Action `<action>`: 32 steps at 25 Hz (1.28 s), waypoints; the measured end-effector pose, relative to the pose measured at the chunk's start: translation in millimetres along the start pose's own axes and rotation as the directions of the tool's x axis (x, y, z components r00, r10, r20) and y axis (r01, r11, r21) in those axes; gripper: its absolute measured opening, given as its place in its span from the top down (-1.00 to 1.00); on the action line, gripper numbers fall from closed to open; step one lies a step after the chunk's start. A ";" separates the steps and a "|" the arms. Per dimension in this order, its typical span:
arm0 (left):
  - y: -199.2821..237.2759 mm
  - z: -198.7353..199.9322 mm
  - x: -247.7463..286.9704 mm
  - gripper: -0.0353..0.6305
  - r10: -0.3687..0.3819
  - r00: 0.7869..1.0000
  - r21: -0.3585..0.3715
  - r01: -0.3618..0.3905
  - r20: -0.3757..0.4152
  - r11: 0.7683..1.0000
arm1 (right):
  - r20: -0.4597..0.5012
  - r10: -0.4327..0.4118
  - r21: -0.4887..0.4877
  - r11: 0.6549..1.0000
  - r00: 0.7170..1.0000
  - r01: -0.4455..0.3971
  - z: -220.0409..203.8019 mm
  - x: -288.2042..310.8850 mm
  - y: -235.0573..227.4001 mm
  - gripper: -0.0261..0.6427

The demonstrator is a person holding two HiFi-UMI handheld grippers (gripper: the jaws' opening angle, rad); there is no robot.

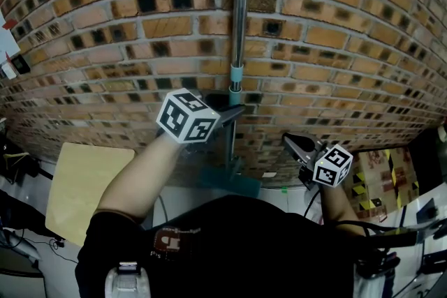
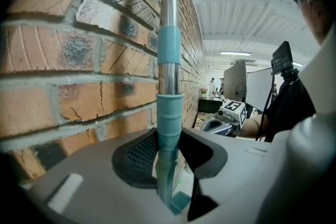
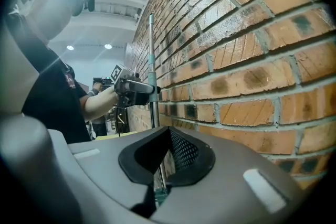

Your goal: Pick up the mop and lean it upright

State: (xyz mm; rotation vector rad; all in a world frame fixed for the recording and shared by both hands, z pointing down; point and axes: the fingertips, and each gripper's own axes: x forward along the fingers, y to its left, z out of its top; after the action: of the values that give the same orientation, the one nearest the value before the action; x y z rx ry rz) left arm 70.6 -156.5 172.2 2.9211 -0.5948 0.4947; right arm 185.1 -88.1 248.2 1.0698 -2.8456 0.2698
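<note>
the brick wall [image 1: 105, 24] fills your view, and the mop [image 1: 239, 31] runs close along it, long axis near vertical, handle end pointing up, flat mop head [image 1: 234, 181] at the bottom. your left gripper [image 1: 234, 112] is clamped across it low down, so any tilt toward the bricks looks like its job. your right gripper [image 1: 292, 143], pinched together on nothing, sits off to the mop's right.

Nothing legible anywhere — the shirt logo [image 1: 167, 241] is too blurred to read.
</note>
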 end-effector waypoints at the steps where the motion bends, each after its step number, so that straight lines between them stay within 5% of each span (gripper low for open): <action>1: 0.0 -0.2 0.1 0.50 -0.002 1.000 0.001 0.002 -0.001 1.000 | 0.002 0.000 0.000 1.000 1.000 0.000 0.3 -0.2 0.2 0.88; 26: -6.4 -5.5 -2.0 0.50 -0.001 1.000 0.004 0.001 -0.020 1.000 | 0.010 0.017 -0.012 1.000 1.000 -0.017 6.1 -1.2 11.5 0.88; 32: -10.8 -9.4 0.1 0.50 -0.006 0.999 0.009 0.007 -0.031 1.000 | 0.077 0.032 0.002 0.999 0.996 -0.032 50.7 10.9 12.2 0.88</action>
State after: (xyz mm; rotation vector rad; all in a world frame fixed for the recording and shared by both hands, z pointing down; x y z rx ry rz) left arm 72.3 -145.0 180.5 2.9174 -0.5804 0.5428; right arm 167.8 -96.0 198.4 1.0585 -2.9339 0.2404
